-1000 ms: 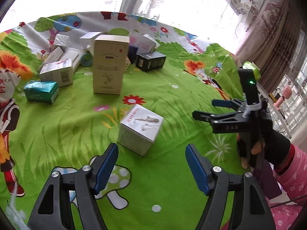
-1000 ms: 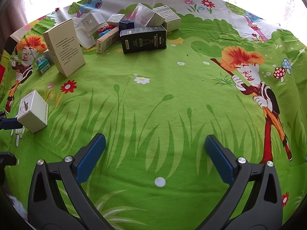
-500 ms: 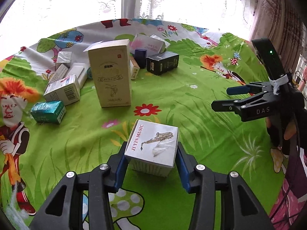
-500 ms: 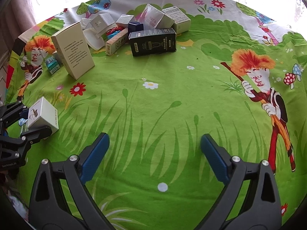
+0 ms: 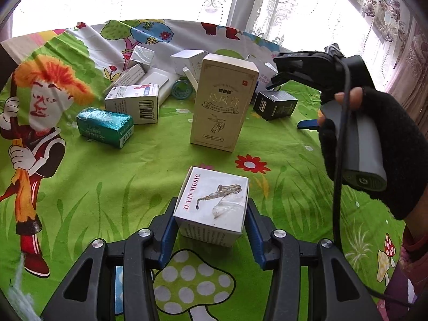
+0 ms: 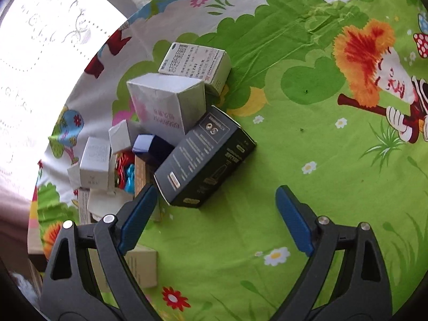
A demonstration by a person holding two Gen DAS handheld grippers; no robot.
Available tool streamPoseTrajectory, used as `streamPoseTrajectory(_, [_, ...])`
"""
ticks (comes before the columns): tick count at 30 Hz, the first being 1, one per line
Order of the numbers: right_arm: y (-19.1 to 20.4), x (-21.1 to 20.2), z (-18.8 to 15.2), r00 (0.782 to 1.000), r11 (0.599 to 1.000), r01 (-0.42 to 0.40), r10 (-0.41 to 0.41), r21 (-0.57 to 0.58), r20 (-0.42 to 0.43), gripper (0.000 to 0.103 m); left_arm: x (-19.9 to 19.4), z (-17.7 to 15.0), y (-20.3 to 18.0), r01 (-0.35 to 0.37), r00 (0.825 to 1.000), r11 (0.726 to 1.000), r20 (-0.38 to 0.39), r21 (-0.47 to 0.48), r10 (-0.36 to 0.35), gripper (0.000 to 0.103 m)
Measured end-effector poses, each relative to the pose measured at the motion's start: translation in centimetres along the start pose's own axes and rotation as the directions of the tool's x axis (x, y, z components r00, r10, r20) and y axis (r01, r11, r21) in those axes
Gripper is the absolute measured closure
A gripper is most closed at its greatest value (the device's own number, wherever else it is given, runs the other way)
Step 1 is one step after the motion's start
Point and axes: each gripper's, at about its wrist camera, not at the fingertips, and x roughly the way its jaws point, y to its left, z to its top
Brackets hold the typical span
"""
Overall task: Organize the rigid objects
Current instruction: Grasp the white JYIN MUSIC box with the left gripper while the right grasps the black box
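**Ana:** Lace curtains glow behind a table under a bright cartoon tablecloth point(image 5: 80, 187), with most of the cartons heaped near its far edge. What is different from a second ago?

**Ben:** The left gripper point(image 5: 211, 227) stood open short of the white saxophone box point(image 5: 214, 203) then; now its blue pads press both sides of that box, a narrow clamp. The box sits on the cloth toward the near edge, apart from the heap and in front of the tall beige carton point(image 5: 223, 101)

**Ana:** And the other hand?

**Ben:** The right gripper point(image 6: 214, 219) has swung over to the heap and rolled. Its jaws are wide and closing slightly, with nothing held; only a corner of the black box point(image 6: 203, 160) lies near its left pad, and most of the gap shows bare cloth. The gloved hand point(image 5: 374, 144) carrying it shows in the left view, beside the heap

**Ana:** So for the tidying?

**Ben:** I judge the saxophone box is secured and ready to lift, and the black box looks like the next pick
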Motion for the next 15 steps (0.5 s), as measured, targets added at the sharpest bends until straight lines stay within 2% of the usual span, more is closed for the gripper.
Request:
streamPoseTrajectory(2, [1.5,1.0,0.4,0.991,0.991,0.134,-0.133,-0.028,0.032,0.01,-0.1,0.0,0.2,0.006,1.0,1.0,0.005,-0.004,-0.006,0.055])
streamPoseTrajectory(4, [2.8,1.2,0.5,0.978,0.977,0.19,-0.18,-0.095,0.104,0.01,-0.1,0.0,0.3,0.009,1.0,1.0,0.009,-0.009,-0.009,0.055])
streamPoseTrajectory(7, [3.6,0.9,0.7,0.976,0.955,0.202,-0.179,-0.217,0.122,0.011,-0.1,0.0,0.4,0.023,1.0,1.0,0.009,-0.016,-0.023,0.055])
streamPoseTrajectory(8, [2.7,0.7,1.1,0.985,0.968,0.162,-0.146,-0.192,0.091,0.013,-0.1,0.0,0.5,0.025,1.0,1.0,0.009,-0.015,-0.025,0.055])
streamPoseTrajectory(10, [-0.3,0.9,2.4,1.0,1.0,-0.007,0.007,0.005,-0.023,0.017,0.1,0.0,0.3,0.035,0.999,0.999,0.004,-0.009,-0.035,0.055])
streamPoseTrajectory(11, [-1.6,0.8,2.9,0.997,0.993,-0.06,0.064,0.105,-0.041,0.017,0.2,0.1,0.3,0.039,0.999,0.999,-0.001,-0.008,-0.039,0.055])
streamPoseTrajectory(12, [-2.1,0.6,3.4,0.998,0.987,-0.049,0.054,0.153,-0.029,0.017,0.4,0.1,0.3,0.04,0.999,0.999,-0.007,-0.007,-0.04,0.055])
streamPoseTrajectory(13, [-1.8,0.4,3.8,1.0,0.989,-0.001,0.003,0.151,-0.016,0.017,0.4,0.1,0.3,0.041,0.999,0.999,-0.009,-0.008,-0.041,0.055])
streamPoseTrajectory(15, [-0.4,0.9,4.3,0.997,0.993,0.074,-0.074,0.096,-0.006,0.017,0.4,0.1,0.3,0.045,0.999,0.999,-0.008,-0.012,-0.045,0.055])
